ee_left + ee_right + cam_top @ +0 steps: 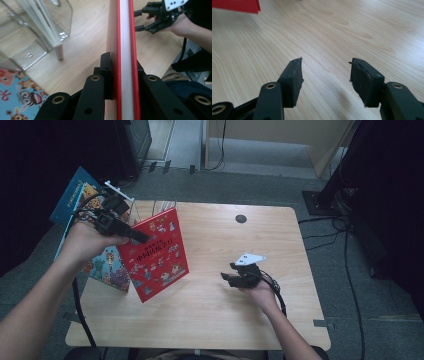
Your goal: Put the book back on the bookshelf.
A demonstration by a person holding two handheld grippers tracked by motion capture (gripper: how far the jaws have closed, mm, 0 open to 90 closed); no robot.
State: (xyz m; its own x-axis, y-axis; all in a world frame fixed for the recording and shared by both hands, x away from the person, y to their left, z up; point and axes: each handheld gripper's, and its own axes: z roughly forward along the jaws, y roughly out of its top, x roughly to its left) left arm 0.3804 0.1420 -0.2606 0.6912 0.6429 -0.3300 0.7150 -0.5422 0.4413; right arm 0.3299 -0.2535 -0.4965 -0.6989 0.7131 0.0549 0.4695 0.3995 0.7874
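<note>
Left of centre in the high view, left gripper (142, 239) clamped the red book (156, 254), held upright off the table (225, 310). Right gripper (226, 274), mid-frame, hovered low, jaws apart, empty.

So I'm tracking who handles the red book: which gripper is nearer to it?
Left. The left gripper has its jaws shut on the red book; the right gripper hangs open over the table, apart from the book.
</note>
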